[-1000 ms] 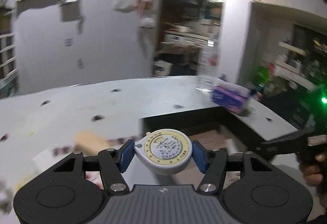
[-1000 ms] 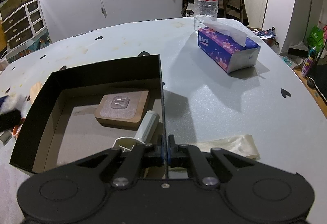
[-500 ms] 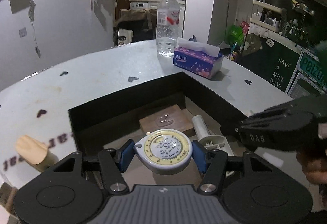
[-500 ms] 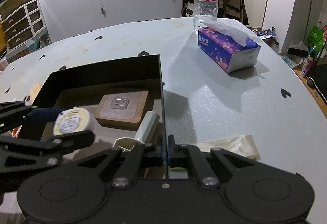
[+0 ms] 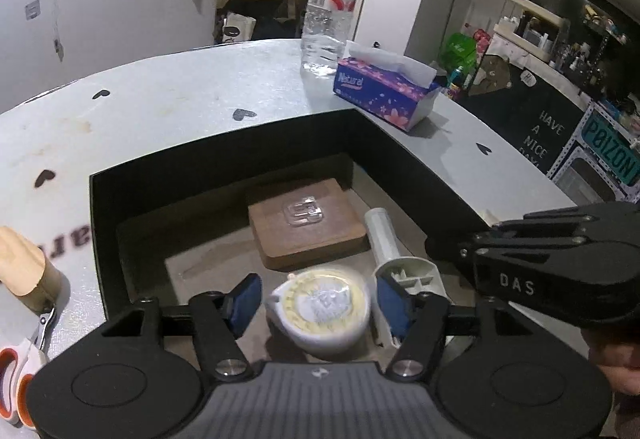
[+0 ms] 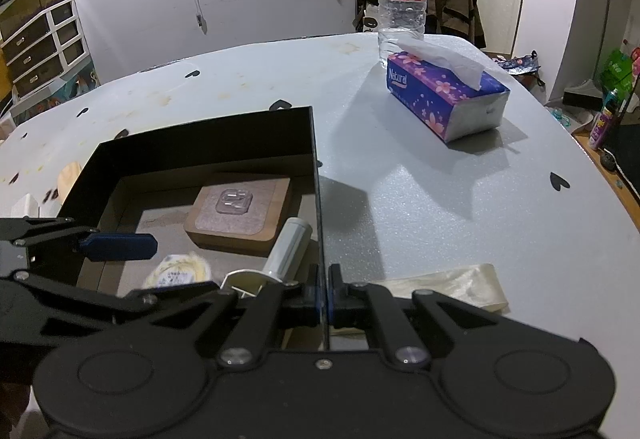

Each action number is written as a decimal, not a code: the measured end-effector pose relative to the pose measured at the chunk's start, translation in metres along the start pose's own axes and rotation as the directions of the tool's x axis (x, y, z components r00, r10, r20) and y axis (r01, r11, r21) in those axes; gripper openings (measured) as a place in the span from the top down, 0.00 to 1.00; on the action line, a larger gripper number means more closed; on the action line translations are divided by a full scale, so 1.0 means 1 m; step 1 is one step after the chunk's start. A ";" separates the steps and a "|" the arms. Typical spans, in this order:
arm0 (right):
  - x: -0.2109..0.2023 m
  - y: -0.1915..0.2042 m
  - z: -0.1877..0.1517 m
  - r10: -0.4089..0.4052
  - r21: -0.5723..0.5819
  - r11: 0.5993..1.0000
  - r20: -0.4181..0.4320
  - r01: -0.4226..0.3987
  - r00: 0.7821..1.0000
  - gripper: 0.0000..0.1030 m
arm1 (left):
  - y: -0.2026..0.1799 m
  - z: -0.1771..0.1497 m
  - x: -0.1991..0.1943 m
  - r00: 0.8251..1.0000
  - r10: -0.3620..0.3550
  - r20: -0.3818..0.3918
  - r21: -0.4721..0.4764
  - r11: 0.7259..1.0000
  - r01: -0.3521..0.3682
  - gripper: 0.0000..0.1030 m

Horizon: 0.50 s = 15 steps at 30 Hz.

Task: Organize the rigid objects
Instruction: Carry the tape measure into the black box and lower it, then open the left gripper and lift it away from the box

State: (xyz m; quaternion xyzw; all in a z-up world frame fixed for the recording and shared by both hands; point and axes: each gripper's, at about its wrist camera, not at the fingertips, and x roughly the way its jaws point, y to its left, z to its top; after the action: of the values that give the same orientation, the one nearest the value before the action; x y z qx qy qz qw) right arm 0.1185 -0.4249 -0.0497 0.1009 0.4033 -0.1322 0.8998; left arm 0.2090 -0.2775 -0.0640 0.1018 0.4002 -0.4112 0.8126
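A second ago the left gripper (image 5: 319,301) pinched the tape measure (image 5: 325,306) over the table; its jaws have just been opening, and the blurred tape measure now sits free between them inside the black box (image 5: 224,167), near the wooden block (image 5: 306,229). The right gripper (image 6: 323,289) is unchanged, pressed together on the box's right wall. Bare floor lies open left of the block.

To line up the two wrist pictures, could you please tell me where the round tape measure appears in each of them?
Left wrist view: the tape measure lies low in the centre, blurred, between the left gripper's parted pads, inside the black box.
Right wrist view: the tape measure is at lower left, partly hidden behind the left gripper.
Shared landmark: the wooden block just beyond it in the box.
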 end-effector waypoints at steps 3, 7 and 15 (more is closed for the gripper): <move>0.000 0.000 0.000 0.000 0.000 1.000 0.000 0.000 1.000 0.96 | -0.003 -0.001 -0.002 1.000 -0.003 0.007 0.011 1.000 0.003 0.26; 0.000 0.000 0.000 0.000 0.001 1.000 0.000 0.000 1.000 0.96 | -0.005 -0.001 -0.006 1.000 -0.005 0.016 0.019 1.000 0.005 0.25; 0.000 0.000 0.000 0.001 0.001 1.000 0.000 -0.001 1.000 0.96 | -0.007 -0.002 -0.012 1.000 -0.002 0.029 0.029 1.000 0.001 0.25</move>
State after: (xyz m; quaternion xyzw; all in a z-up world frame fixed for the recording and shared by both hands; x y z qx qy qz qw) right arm 0.1185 -0.4252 -0.0497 0.1015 0.4034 -0.1321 0.8997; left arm 0.1985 -0.2740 -0.0554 0.1072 0.3822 -0.4192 0.8165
